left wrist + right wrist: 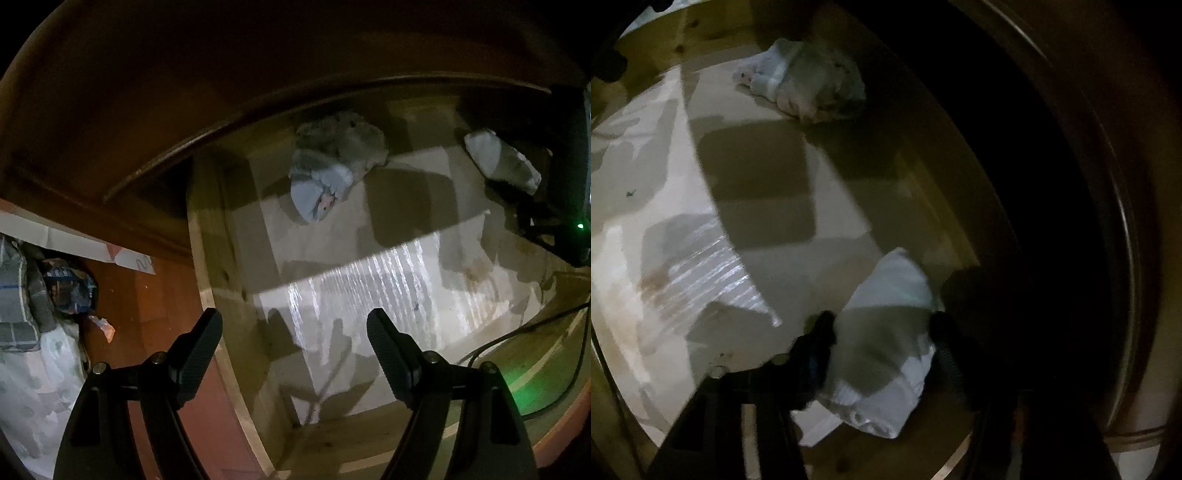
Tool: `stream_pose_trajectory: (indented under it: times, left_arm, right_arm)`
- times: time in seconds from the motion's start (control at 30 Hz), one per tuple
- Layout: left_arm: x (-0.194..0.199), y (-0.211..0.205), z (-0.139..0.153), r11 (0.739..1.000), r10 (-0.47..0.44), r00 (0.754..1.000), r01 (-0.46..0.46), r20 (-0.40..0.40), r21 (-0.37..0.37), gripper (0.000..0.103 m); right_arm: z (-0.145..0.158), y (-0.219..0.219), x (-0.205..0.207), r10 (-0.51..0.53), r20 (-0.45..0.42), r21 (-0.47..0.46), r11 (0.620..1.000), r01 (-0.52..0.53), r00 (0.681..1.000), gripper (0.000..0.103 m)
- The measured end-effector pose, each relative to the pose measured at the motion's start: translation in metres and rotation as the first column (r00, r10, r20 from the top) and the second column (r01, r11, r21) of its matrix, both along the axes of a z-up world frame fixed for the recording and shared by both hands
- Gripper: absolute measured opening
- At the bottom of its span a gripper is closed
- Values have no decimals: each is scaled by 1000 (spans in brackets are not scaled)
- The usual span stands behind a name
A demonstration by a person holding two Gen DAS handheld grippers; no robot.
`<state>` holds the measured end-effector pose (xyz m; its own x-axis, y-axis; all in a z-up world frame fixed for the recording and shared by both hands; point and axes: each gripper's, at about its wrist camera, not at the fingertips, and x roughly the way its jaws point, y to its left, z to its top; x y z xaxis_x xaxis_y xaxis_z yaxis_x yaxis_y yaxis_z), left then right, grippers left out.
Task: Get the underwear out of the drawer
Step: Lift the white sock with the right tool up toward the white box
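Clamped in my right gripper is a folded white pair of underwear, soft, light and limp, so I judge a pinch across its bunched middle best. Farther back in the drawer lies a second crumpled bundle, well apart, while my left gripper hangs with fingers spread and empty over the near edge.

Left wrist view, left of gripper: reddish wooden floor. Far left on floor: folded grey checked cloth, dark blue crumpled wrapper beside it, white plastic bag below both. Small pink-white scrap just right of wrapper. White paper sheet with red mark beyond them, along dark furniture base. Right of gripper: black cable curving near, small green indicator light on dark device at far right.
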<state>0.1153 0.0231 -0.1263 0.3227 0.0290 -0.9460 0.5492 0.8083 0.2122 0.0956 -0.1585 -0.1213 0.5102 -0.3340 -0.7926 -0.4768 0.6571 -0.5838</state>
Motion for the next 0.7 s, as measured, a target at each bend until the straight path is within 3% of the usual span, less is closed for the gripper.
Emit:
stream_pose_trajectory:
  times: [0.1,0.23,0.47,0.7]
  left_arm:
    - [-1,-1,-1,1000,-14,1000,13,9,17,78]
    - [-1,-1,-1,1000,-13,1000,13,4,12,78]
    - [-4,0,4,1000,-20,1000,20,7,-20,78]
    - [-10,0,18,995,-42,997,47,58,-84,78]
  right_arm:
    - [-2,0,-2,12,-3,3,1000,-12,1000,42]
    - [12,1,-9,-13,-22,76,997,15,1000,39]
    - [57,3,-43,-11,27,165,986,6,1000,39]
    - [117,-21,-65,-97,90,370,927,57,991,39]
